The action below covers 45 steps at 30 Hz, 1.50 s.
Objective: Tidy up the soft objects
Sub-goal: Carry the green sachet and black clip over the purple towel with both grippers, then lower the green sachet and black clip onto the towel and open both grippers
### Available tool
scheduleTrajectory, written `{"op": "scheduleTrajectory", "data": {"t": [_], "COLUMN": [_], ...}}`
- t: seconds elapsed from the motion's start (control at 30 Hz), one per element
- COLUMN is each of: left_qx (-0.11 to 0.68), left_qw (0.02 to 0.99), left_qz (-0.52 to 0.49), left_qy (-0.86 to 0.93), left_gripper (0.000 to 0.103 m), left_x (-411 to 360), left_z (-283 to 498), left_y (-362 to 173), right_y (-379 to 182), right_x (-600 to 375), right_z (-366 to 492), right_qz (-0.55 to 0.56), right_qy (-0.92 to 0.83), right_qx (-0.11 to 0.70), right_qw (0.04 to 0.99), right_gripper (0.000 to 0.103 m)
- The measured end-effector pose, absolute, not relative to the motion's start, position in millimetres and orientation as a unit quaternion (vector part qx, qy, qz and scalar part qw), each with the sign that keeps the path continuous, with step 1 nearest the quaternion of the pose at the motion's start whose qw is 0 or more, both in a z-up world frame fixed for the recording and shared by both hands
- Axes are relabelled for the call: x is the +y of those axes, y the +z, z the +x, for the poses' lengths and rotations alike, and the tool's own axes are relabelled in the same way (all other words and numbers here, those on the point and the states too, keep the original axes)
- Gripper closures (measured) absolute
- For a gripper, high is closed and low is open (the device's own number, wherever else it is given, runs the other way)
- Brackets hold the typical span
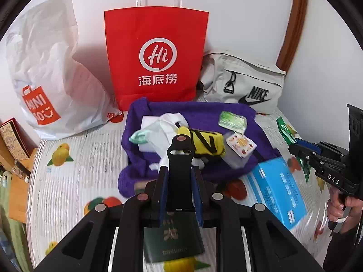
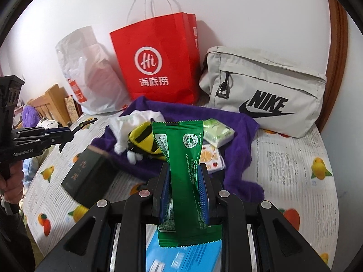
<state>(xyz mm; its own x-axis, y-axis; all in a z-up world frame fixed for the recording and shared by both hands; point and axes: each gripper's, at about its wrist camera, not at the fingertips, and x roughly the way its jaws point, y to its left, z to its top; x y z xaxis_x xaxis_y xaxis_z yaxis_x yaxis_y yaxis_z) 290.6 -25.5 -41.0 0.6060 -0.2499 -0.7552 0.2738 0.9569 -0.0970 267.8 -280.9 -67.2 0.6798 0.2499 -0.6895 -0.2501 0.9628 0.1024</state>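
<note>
Fruit-print surface (image 1: 68, 176), red paper bag (image 1: 156, 56) at the back, purple towel (image 2: 238, 133) heaped with soft items in front. Right gripper (image 2: 185, 188) jaws pinching green sachets (image 2: 183, 158); left gripper (image 1: 180, 181) jaws pinching black strap (image 1: 180, 165). Risk: slick, floppy sachets could slide out mid-carry; strap may snag the heap.

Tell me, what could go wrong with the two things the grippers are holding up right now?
The strap is pinched only at its lower part by the left gripper, so it might flop or slip out. The green packets in the right gripper look like more than one, held at the middle; one could slide loose. Both are held over a crowded purple towel, so a dropped thing might land in that pile.
</note>
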Motion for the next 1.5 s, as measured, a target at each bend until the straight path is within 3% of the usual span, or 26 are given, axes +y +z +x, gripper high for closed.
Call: {"op": "scheduleTrajectory", "data": {"t": [0.37,0.97,1.2,1.3,1.37,1.5], "left_qx": [0.427,0.443,0.452,0.457,0.462,0.467], "left_qw": [0.893,0.884,0.878,0.875,0.873,0.869], "left_qz": [0.004,-0.002,-0.006,-0.004,-0.004,-0.002], "left_qy": [-0.142,-0.148,-0.158,-0.159,-0.158,-0.163], "left_gripper": [0.083,0.083,0.083,0.083,0.083,0.083], "left_x": [-26.9,-32.1,-41.3,-44.2,-45.6,-49.7], "left_z": [333.7,385.0,400.1,404.0,406.7,408.2], "left_y": [-53.3,-77.7,-87.2,-93.2,-97.9,-101.9], "right_y": [-75.8,-133.9,-136.3,-133.7,-132.1,-128.3], "right_x": [-278.7,-263.3,-269.5,-272.3,-272.7,-275.1], "right_z": [322.9,391.7,397.5,394.6,392.6,390.4], "right_qz": [-0.011,-0.071,-0.054,-0.051,-0.052,-0.052], "right_qy": [0.138,0.169,0.181,0.185,0.186,0.175], "right_qx": [0.381,0.465,0.469,0.464,0.457,0.453], "right_qw": [0.914,0.866,0.863,0.865,0.869,0.872], "right_gripper": [0.079,0.075,0.067,0.048,0.040,0.040]}}
